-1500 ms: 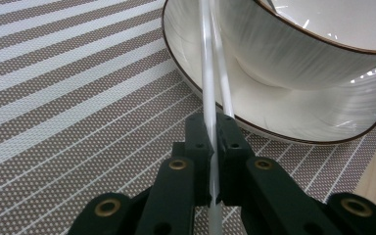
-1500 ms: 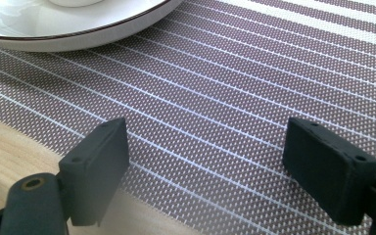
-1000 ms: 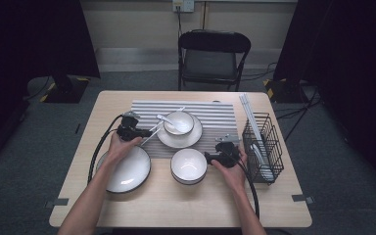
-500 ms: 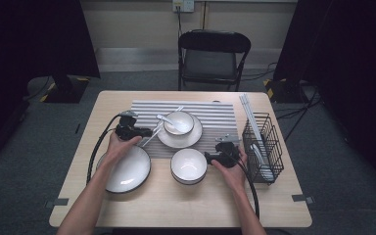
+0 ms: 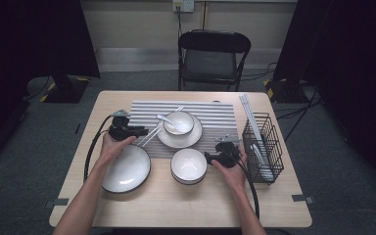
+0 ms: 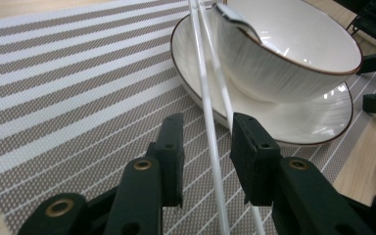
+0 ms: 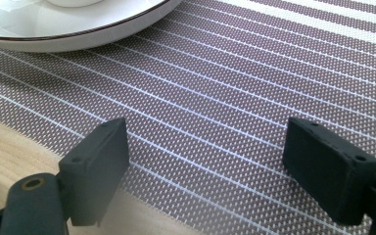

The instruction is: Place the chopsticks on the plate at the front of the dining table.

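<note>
So the left gripper has just been opening its jaws and the white chopsticks sit loose between them, lying on the striped placemat with their far ends leaning on the saucer under the bowl; I'd back straight out along the sticks so the pads don't nudge them. The right gripper is wide open and empty over the mat's near edge; best keep it parked.

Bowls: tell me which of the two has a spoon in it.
The far bowl, standing on the small plate on the striped mat, holds the spoon. The near bowl sits on bare table and is empty.
</note>
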Demonstrator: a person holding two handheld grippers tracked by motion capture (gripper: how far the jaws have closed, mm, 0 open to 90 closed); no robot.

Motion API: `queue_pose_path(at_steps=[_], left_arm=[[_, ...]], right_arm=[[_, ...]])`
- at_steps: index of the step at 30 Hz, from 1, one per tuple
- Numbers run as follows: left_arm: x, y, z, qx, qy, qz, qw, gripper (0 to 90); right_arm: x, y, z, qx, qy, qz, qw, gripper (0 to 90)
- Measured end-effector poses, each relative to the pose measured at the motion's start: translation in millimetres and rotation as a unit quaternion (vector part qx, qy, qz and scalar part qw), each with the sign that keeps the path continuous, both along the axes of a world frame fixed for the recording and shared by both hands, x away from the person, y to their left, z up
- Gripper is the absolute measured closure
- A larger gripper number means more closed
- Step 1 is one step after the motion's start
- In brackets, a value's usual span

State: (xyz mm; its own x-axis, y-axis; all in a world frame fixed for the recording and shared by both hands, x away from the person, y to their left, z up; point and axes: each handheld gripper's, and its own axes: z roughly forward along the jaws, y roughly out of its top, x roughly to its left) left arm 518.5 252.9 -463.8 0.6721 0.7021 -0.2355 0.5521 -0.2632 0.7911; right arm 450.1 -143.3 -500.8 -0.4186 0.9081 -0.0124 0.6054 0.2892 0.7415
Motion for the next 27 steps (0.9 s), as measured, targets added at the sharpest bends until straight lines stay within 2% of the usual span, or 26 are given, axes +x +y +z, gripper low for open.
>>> queue_pose_path(at_steps=[3, 5, 6, 9, 12, 13, 14, 18, 20, 22, 25, 26, 27], left_arm=[[0.2, 3.1, -1.0, 0.006, 0.012, 0.008, 0.9999, 61.5], [0.1, 3.7, -1.2, 0.008, 0.014, 0.004, 0.9999, 60.3], [-0.7, 5.0, -1.1, 0.017, 0.013, 0.005, 0.9998, 59.4], [-0.6, 8.5, -1.0, 0.012, 0.017, 0.01, 0.9997, 56.1], [-0.1, 13.1, -2.9, 0.013, 0.024, 0.027, 0.9993, 53.9], [-0.1, 13.1, -2.9, 0.013, 0.024, 0.027, 0.9993, 52.1], [-3.2, 12.5, -2.5, 0.017, 0.011, 0.043, 0.9989, 49.8], [-6.1, 8.5, -3.3, 0.035, 0.011, 0.053, 0.9979, 48.7], [-6.2, 7.7, -3.8, 0.033, 0.013, 0.05, 0.9981, 48.7], [-6.4, 5.5, -4.5, 0.048, 0.01, 0.054, 0.9974, 48.7], [-5.7, 3.8, -4.8, 0.046, 0.01, 0.057, 0.9973, 49.0], [-5.3, 2.5, -5.5, 0.058, 0.01, 0.059, 0.9965, 49.1], [-5.5, 1.7, -5.7, 0.06, 0.009, 0.056, 0.9966, 49.3]], right_arm=[[0.0, 0.0, 0.0, 0.0, 0.0, 0.0, 1.0, 16.9], [0.0, 0.0, 0.0, 0.0, 0.0, 0.0, 1.0, 16.8], [0.0, 0.0, 0.0, 0.0, 0.0, 0.0, 1.0, 16.9], [0.0, 0.0, 0.0, 0.0, 0.0, 0.0, 1.0, 16.8], [0.0, 0.0, 0.0, 0.0, 0.0, 0.0, 1.0, 16.8], [0.0, 0.0, 0.0, 0.0, 0.0, 0.0, 1.0, 16.8], [0.0, 0.0, 0.0, 0.0, 0.0, 0.0, 1.0, 16.8], [0.0, 0.0, 0.0, 0.0, 0.0, 0.0, 1.0, 16.9], [0.0, 0.0, 0.0, 0.0, 0.0, 0.0, 1.0, 16.8], [0.0, 0.0, 0.0, 0.0, 0.0, 0.0, 1.0, 16.8], [0.0, 0.0, 0.0, 0.0, 0.0, 0.0, 1.0, 16.8], [0.0, 0.0, 0.0, 0.0, 0.0, 0.0, 1.0, 16.8], [0.0, 0.0, 0.0, 0.0, 0.0, 0.0, 1.0, 16.9]])
